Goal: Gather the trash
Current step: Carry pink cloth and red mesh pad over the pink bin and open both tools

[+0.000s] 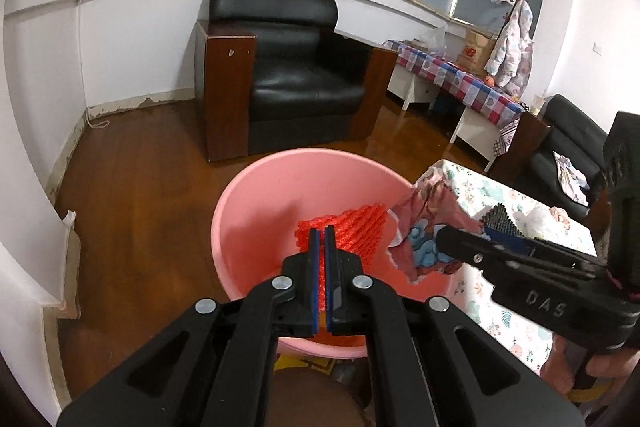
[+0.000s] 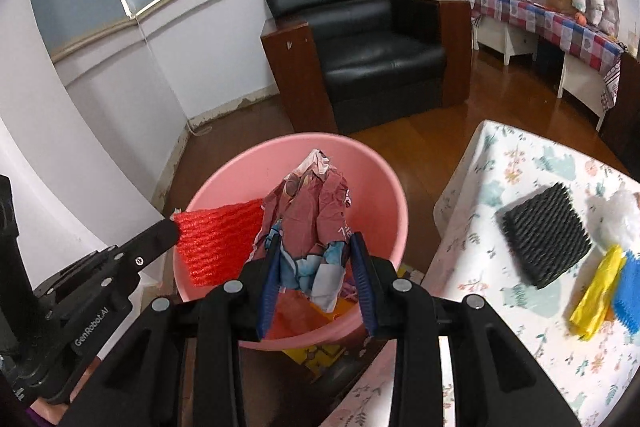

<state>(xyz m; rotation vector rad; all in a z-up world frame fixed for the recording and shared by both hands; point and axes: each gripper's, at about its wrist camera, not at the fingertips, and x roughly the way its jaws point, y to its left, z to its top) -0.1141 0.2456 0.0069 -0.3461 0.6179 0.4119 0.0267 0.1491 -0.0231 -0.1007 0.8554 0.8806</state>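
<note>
- Two pieces hung over the basin (image 2: 384,187), neither yet dropped; the left gripper (image 1: 324,239) was pinched tight on red mesh (image 2: 218,243); the right gripper (image 2: 316,259) clamped a crumpled wrapper (image 2: 312,203).
- Several scraps lay uncollected on the table (image 2: 500,339): black foam (image 2: 546,235), yellow wrapper (image 2: 596,293), a blue piece (image 2: 628,291).

We see a pink basin (image 2: 384,187) of smooth, faintly shiny plastic. The red foam net (image 2: 218,245) looks ribbed and matt, and the crumpled wrapper (image 2: 316,203) is creased printed paper or foil; we cannot tell which. The black foam pad (image 2: 546,239) is ridged and dull. The worktop (image 2: 500,307) wears a smooth floral cloth. Each tool, left (image 1: 324,233) and right (image 2: 316,247), is matt black plastic with bright metal rivets and ribbed blue pads (image 2: 362,267). The armchair (image 1: 296,67) is glossy black leather with polished wood sides, on a glossy wood floor (image 1: 140,195).
</note>
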